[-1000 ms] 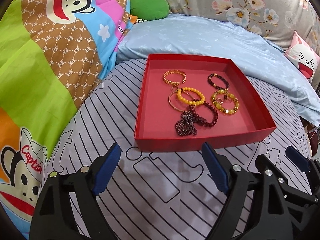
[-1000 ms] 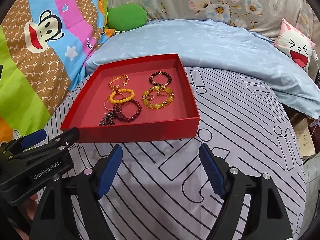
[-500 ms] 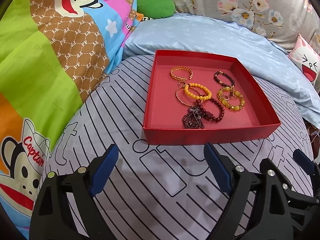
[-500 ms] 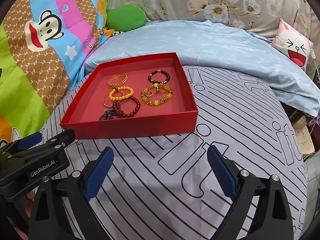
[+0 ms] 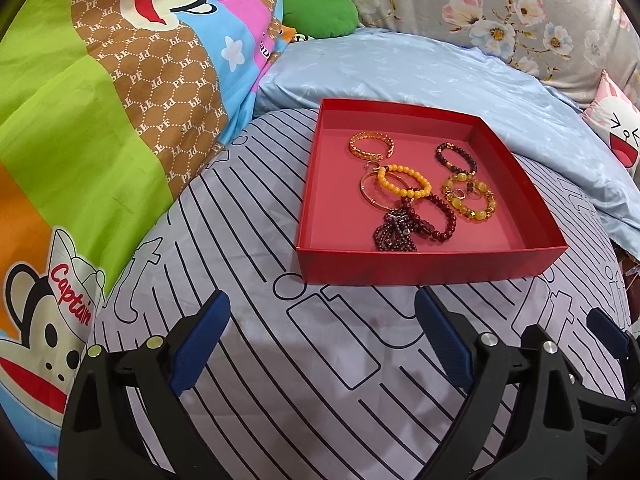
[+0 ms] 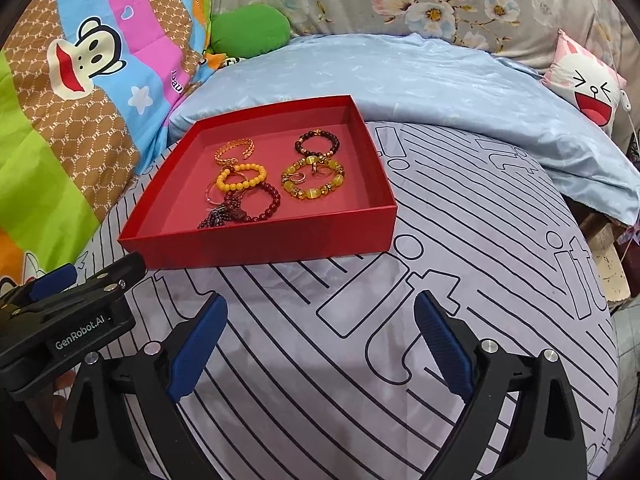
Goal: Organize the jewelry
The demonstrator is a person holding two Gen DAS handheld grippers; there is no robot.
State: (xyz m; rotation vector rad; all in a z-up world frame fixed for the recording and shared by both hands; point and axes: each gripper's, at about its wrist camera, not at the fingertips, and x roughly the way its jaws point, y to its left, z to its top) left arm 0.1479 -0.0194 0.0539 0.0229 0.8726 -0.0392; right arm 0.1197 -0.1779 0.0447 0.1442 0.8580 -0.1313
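Both my grippers have just been spreading their jaws, with nothing between them; since a second ago the shallow red cardboard tray (image 5: pixel 432 270) has slid a little farther from my left gripper (image 5: pixel 322 338), which now stands wide above bare bedcover. My right gripper (image 6: pixel 320 340) also gapes wide and empty, hovering over the grey bedcover printed with black stripes and outlined letters (image 6: pixel 460 240).

That tray sits near the far edge of the striped cover, its near wall just beyond both sets of blue ribbed pads (image 6: pixel 196 350). Between the pads and that wall the cloth lies open and flat, and to the tray's right a broad stretch of cover runs clear to the bed's edge. A pale blue satin quilt (image 6: pixel 420 76) borders the tray's far side; a bright patchwork quilt with cartoon monkeys (image 5: pixel 80 140) rises along the left.

Inside, all the jewelry clusters toward the middle: a gold chain-link cuff (image 5: pixel 371 145) near the far left corner, a dark brown bead bracelet (image 5: pixel 456 158) toward the far right, a glossy orange bead bracelet (image 5: pixel 404 181) overlapping a thin rose-gold bangle (image 5: pixel 366 194), a yellow cat's-eye bead bracelet (image 5: pixel 470 198) with small rings inside it, and a garnet-red bead bracelet with a tasselled bunch (image 5: pixel 416 226) nearest the front wall.

On the quilt I read "Captain" and repeated "PF"; the left gripper's body, seen from my right wrist, reads "GenRobot.AI" (image 6: pixel 80 326).
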